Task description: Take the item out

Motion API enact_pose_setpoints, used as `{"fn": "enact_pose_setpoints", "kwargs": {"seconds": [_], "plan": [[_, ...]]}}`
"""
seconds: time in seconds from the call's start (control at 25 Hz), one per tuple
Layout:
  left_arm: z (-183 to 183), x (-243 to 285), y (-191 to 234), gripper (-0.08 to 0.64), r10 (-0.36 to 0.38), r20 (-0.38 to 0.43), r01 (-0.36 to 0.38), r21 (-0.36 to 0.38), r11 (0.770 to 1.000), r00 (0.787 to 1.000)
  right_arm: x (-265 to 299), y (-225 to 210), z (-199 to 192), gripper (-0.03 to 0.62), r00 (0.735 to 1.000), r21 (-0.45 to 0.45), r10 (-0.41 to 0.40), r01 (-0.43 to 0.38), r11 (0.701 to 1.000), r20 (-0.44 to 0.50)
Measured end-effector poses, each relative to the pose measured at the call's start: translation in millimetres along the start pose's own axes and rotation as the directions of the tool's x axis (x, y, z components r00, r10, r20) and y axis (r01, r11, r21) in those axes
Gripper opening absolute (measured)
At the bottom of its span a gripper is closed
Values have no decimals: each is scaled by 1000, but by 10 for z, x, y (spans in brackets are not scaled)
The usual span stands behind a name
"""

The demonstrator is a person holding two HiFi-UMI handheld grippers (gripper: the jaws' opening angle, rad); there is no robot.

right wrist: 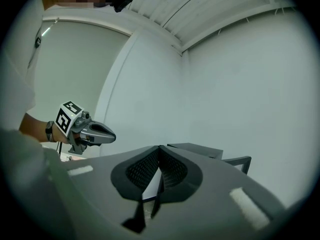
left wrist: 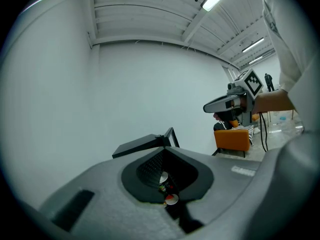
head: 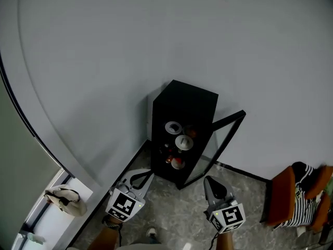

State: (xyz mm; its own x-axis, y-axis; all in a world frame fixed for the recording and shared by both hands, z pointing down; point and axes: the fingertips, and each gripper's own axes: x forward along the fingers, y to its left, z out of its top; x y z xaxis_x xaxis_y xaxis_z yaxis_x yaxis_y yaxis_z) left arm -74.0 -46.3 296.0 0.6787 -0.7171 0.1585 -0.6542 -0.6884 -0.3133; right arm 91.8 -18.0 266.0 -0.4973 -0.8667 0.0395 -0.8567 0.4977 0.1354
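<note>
Shelf items too small; chair cropped.

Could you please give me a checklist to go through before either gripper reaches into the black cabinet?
1. The door of the cabinet stands open: ok.
2. The items on the shelves are in sight: ok.
3. The left gripper has its jaws apart for a grasp: not ok, together and empty.
4. The right gripper has its jaws apart: not ok, together and empty.
5. Both grippers are at the opening: not ok, short of it.
6. Which item to take: cannot tell.
</note>
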Motion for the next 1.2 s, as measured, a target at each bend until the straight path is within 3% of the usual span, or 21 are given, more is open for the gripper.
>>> {"fn": "enact_pose_setpoints", "kwargs": {"seconds": [0.8,1.2], "plan": [[-603,1036,630,2,-114,-35,113,-40,993,993,1278,-412,-648,8,988,-8,-80,79,997,-133],[-1000,1778,701,2,-107,-70,98,-126,987,992,1795,-868,-1202,8,980,25,-102,107,994,-172]]}}
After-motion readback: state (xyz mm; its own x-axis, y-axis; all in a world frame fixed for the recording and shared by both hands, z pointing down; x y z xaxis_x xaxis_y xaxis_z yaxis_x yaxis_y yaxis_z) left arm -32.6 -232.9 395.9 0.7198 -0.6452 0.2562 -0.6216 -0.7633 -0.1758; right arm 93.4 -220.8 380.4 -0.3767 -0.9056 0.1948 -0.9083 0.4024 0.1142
